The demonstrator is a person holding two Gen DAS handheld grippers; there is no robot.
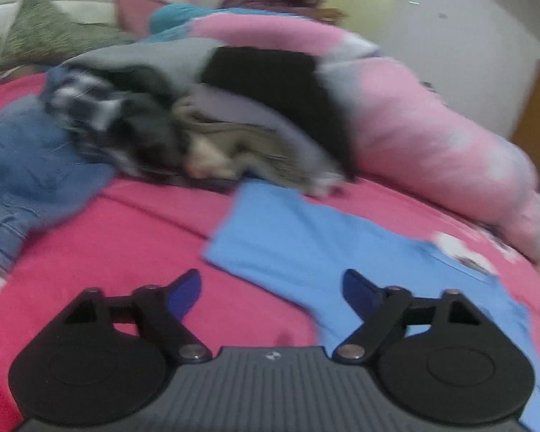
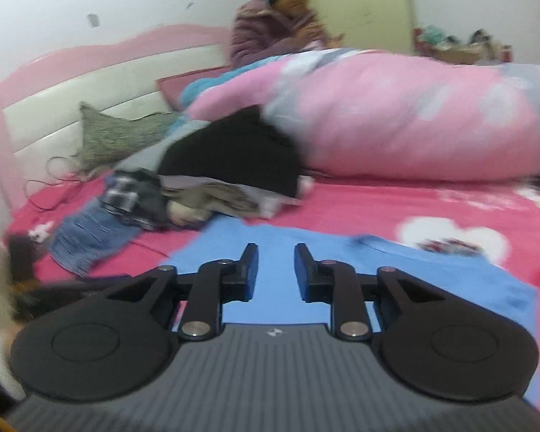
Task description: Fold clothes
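A light blue garment lies flat on the pink bedsheet. In the right wrist view the same blue garment spreads under and beyond the fingers. My left gripper is open wide above the garment's near left edge, nothing between its blue fingertips. My right gripper is open with a narrower gap, hovering over the blue cloth and holding nothing. Behind lies a heap of unfolded clothes: denim jeans, a checked piece, a black garment and a beige one.
A rolled pink quilt runs along the far right side of the bed. A person in a purple jacket sits behind it near the pink headboard. A grey-green pillow leans at the back left. Cables trail at the bed's left.
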